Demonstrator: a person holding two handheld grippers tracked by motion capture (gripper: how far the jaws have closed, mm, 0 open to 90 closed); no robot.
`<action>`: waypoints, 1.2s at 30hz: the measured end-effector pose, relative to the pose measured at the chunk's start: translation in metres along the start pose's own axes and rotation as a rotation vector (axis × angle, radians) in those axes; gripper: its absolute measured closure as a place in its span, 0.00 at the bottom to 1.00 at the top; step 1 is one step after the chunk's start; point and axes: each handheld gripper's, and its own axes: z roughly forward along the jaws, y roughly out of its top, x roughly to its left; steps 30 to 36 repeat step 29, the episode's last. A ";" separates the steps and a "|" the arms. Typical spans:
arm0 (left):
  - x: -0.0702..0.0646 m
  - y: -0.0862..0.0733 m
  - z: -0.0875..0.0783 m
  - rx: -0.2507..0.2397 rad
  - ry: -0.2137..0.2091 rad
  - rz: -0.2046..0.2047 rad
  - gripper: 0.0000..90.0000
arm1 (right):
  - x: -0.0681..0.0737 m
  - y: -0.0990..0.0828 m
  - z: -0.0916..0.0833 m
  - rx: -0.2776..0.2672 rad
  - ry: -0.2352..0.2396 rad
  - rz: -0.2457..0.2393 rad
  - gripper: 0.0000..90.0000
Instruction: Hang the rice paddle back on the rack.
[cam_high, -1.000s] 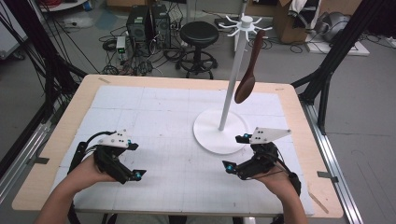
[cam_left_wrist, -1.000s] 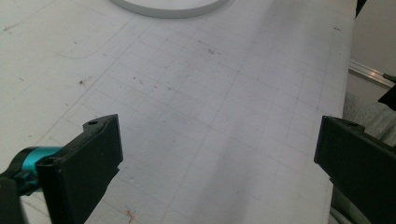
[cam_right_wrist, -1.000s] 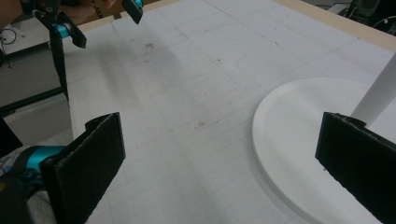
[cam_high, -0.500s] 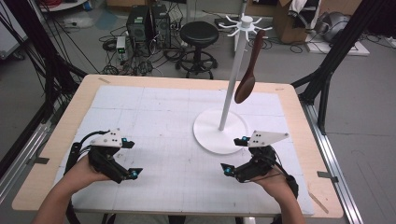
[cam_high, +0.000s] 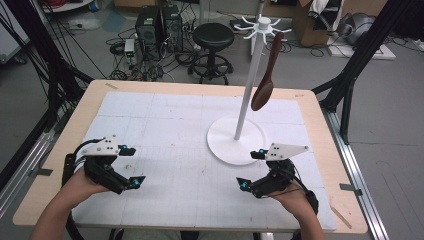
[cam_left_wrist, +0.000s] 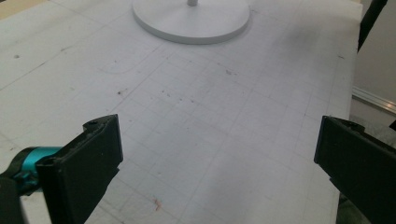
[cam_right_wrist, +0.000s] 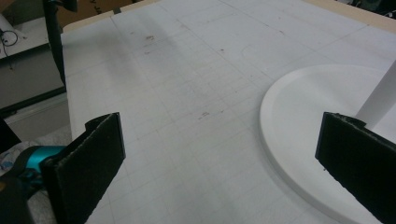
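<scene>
A white stand rises from a round base (cam_high: 227, 145) on the right half of the mat, its pole (cam_high: 248, 85) ending in a ring of hooks (cam_high: 262, 22). From one hook hangs a brown wooden spoon (cam_high: 265, 75), bowl end down. My left gripper (cam_high: 132, 166) is held low at the near left, open and empty, facing the base (cam_left_wrist: 191, 21) across the mat. My right gripper (cam_high: 250, 169) is just in front of the base (cam_right_wrist: 308, 130), also open and empty. In the right gripper view the pole (cam_right_wrist: 378, 98) stands beside one jaw.
A white gridded mat (cam_high: 175, 120) covers the wooden table (cam_high: 95, 97). Black frame posts (cam_high: 350, 75) flank the table. A black stool (cam_high: 213, 37) and computer gear (cam_high: 155, 25) stand on the floor beyond the far edge.
My left gripper has drifted a little to the left, toward the table's near left corner. The right gripper has barely moved. The spoon still hangs on the stand.
</scene>
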 end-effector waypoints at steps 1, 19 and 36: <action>0.000 -0.002 -0.001 -0.004 0.009 -0.001 0.02 | 0.000 -0.001 -0.001 0.001 -0.004 0.003 0.00; 0.004 -0.009 -0.003 -0.033 0.027 -0.002 0.02 | 0.000 -0.011 0.001 -0.007 -0.013 0.014 0.00; 0.005 -0.010 -0.003 -0.033 0.031 -0.004 0.02 | 0.000 -0.012 -0.001 -0.012 -0.022 0.015 0.00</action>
